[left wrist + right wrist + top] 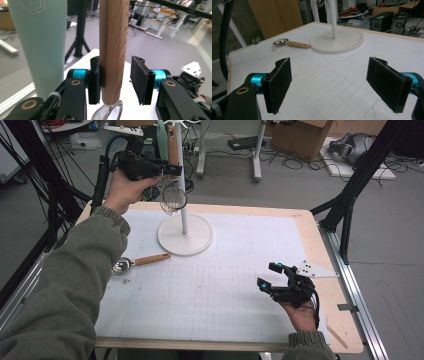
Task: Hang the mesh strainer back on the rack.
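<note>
L tool (167, 169) is up at the white stand (185, 234), beside its pole, at the far-left part of the tabletop (320, 250). Between its jaws hangs the wooden handle (113, 50) of a wire whisk (173, 198), upright, wire end down. In the left gripper view one pad touches the handle's side; the other pad stands clear w/ a gap, so no squeeze on it: jaws part-open around the handle. The whisk hangs just beside the pole, above the stand's round base. Can't tell how it is hung up top. A pale mint-green utensil handle (42, 42) hangs next to the wooden one, on the near side of L tool in that view.

R tool (274, 276) sits low over the tabletop, well apart from the stand, toward the near-right corner. Jaws wide, nothing between them; right gripper view looks across the gridded mat toward the stand's base.

A metal spoon w/ wooden handle (136, 263) lies flat on the tabletop just near-left of the stand's base, bowl end away from the stand, handle end near the base rim, not touching it.
</note>
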